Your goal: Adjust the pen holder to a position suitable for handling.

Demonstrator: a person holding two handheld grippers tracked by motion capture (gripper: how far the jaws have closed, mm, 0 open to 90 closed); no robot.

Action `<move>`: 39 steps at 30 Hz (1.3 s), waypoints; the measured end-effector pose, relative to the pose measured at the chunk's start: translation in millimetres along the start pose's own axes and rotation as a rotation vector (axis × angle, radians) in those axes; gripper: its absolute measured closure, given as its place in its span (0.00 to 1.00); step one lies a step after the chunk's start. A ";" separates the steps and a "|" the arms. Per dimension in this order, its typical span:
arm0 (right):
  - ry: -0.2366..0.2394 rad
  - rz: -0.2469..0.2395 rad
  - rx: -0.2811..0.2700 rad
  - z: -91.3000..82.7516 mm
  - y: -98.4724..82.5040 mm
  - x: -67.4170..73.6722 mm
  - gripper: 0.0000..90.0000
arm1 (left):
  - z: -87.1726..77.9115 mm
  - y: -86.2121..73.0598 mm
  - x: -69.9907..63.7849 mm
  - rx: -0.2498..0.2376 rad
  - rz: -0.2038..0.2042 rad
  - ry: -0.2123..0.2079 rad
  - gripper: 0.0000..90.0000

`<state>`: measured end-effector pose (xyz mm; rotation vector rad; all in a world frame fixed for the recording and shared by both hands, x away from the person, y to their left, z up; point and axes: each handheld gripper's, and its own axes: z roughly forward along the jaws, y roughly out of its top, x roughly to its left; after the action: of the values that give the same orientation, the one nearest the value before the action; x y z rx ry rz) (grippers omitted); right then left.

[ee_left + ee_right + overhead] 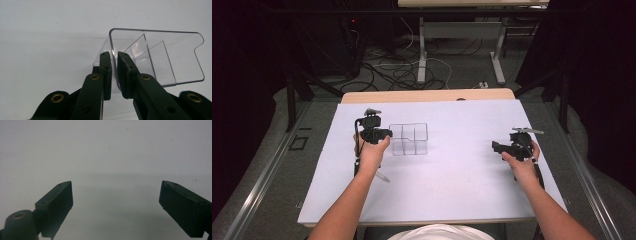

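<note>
A clear plastic container (409, 139) with inner dividers stands on the white sheet (452, 195), left of centre. My left gripper (389, 134) is at its left wall. In the left gripper view the thin clear wall of the container (162, 57) runs between the two black jaws of the left gripper (114, 53). They stand close together with a narrow gap on each side of the wall. My right gripper (495, 146) hovers over the right part of the sheet, pointing left. The jaws of the right gripper (116, 185) stand wide apart with nothing between them.
The white sheet covers a wooden table (427, 95). A small thin pale object (382, 176) lies on the sheet beside my left forearm. Behind the table are cables on the floor (397, 70) and the legs of another table (422, 55).
</note>
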<state>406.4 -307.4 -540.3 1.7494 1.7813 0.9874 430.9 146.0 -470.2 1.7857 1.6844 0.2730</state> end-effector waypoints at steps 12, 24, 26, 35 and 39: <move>0.000 -0.014 -0.011 -2.2 0.7 1.7 0.13 | -7.0 -4.8 11.3 -0.012 0.044 -0.064 0.70; 0.004 -0.022 -0.013 -3.1 1.6 1.0 0.13 | -21.5 -7.7 19.2 -0.058 0.093 -0.068 0.53; 0.001 -0.020 -0.016 -2.8 1.9 1.3 0.13 | -23.7 -9.1 22.0 -0.061 0.097 -0.075 0.51; -0.004 -0.021 -0.010 -1.3 1.6 2.0 0.13 | -29.7 -21.8 41.5 -0.080 0.152 -0.075 0.42; -0.005 -0.025 -0.014 -3.5 1.5 1.7 0.13 | -33.1 -28.7 51.8 -0.094 0.160 -0.070 0.40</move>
<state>404.6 -306.4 -536.6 1.7161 1.7845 0.9817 396.7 204.2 -476.4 1.8406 1.4598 0.3496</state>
